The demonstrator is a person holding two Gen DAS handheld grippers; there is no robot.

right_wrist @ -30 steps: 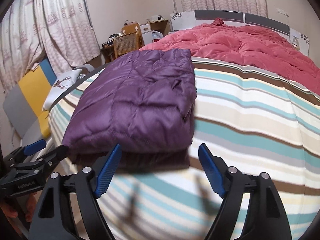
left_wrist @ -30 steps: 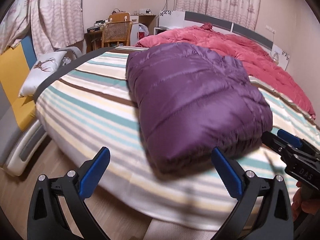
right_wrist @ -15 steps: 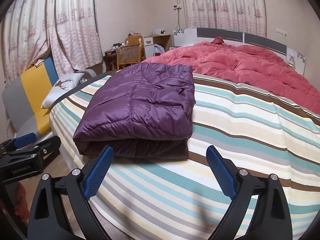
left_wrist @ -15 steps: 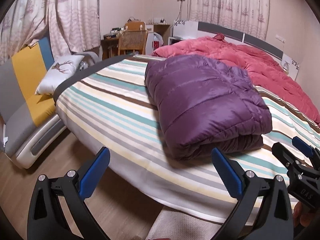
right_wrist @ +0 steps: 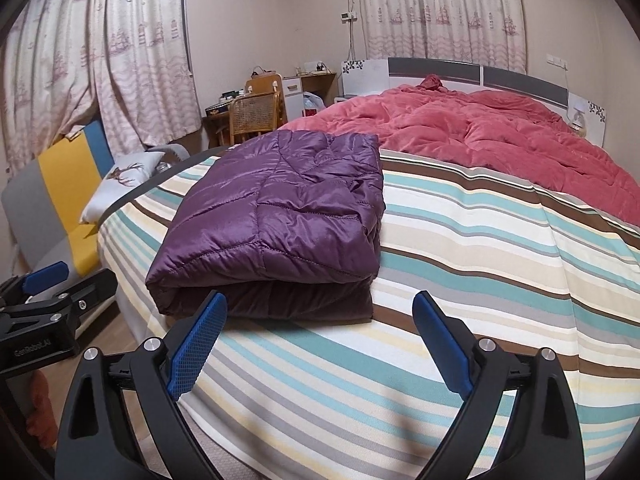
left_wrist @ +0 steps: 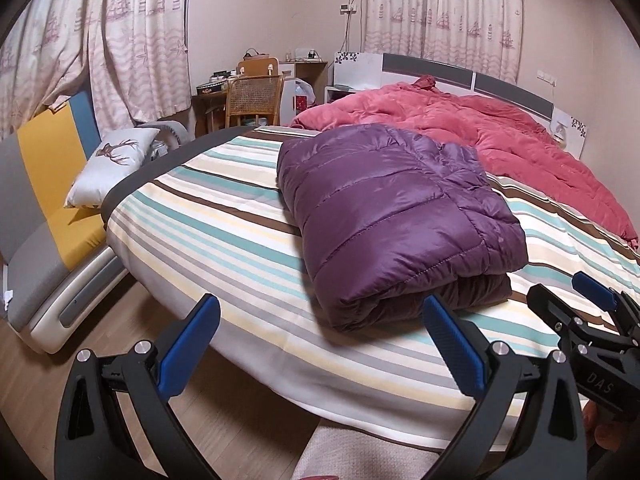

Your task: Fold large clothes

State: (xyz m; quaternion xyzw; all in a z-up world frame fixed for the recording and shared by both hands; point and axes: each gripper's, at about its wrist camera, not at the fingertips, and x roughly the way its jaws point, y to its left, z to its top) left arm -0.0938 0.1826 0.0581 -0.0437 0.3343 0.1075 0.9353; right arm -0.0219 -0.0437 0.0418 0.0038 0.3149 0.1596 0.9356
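A purple jacket (left_wrist: pixel 396 216) lies folded into a thick, tidy bundle on the striped bed (left_wrist: pixel 224 236), at 12 o'clock from both grippers. The left gripper (left_wrist: pixel 320 344) and right gripper (right_wrist: pixel 318 340) hover off the bed's edge, jaws wide and empty (likely because the folding looks finished).

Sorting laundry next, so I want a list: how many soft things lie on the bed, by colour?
Purple: 1, the folded jacket
Red: 1, the rumpled quilt
Striped: 1, the bed cover under both
Total: 3
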